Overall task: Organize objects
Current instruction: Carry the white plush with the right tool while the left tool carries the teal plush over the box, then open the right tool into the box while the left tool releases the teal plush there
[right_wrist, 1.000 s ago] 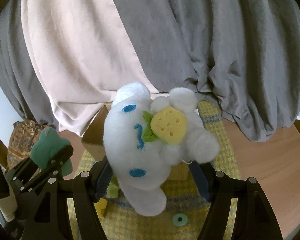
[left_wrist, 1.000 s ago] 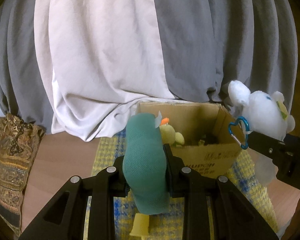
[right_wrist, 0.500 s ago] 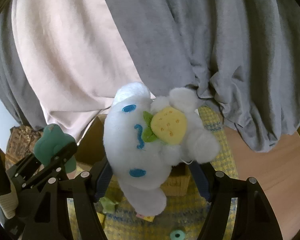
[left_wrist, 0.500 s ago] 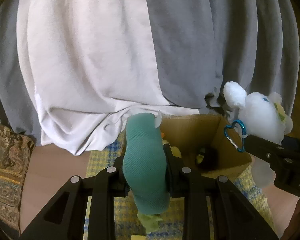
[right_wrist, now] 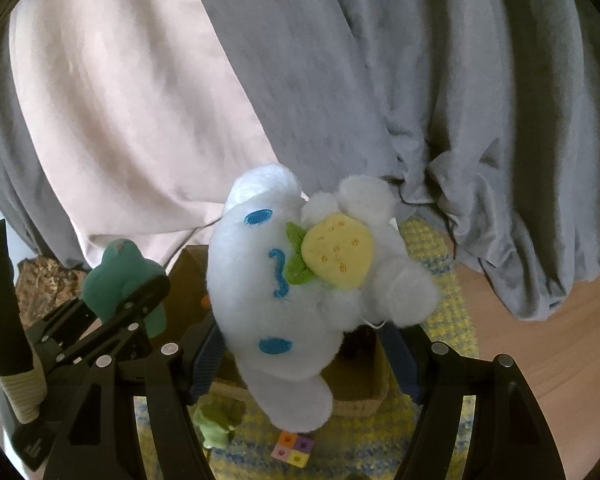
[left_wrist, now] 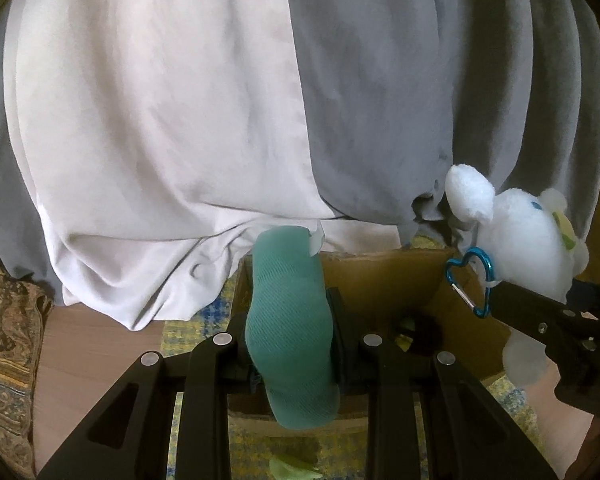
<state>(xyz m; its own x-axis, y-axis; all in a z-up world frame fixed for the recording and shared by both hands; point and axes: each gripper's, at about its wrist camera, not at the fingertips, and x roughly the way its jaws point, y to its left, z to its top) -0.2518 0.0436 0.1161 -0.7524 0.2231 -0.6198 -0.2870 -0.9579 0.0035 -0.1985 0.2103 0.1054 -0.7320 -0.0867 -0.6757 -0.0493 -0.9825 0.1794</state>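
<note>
My left gripper [left_wrist: 290, 340] is shut on a teal plush toy [left_wrist: 290, 320] and holds it above the near edge of an open cardboard box [left_wrist: 380, 280]. My right gripper [right_wrist: 304, 344] is shut on a white plush dog [right_wrist: 300, 280] with blue eyes and a yellow strawberry. The dog hangs over the box's right side in the left wrist view [left_wrist: 516, 240], with a blue heart carabiner [left_wrist: 474, 280] on it. The teal toy and left gripper show at the left of the right wrist view [right_wrist: 120, 280]. The box [right_wrist: 360, 384] is mostly hidden behind the dog.
Grey and beige curtains [left_wrist: 260, 100] hang close behind the box. A yellow and blue woven mat [right_wrist: 440, 272] lies under it on a wooden floor [right_wrist: 540, 340]. A green toy [right_wrist: 216, 424] and a coloured cube [right_wrist: 294, 446] lie on the mat. A patterned cushion [left_wrist: 4, 340] lies at the left.
Both grippers have moved forward with their toys, closer to the box. The box now lies right under the teal toy. Both grips are unchanged.
</note>
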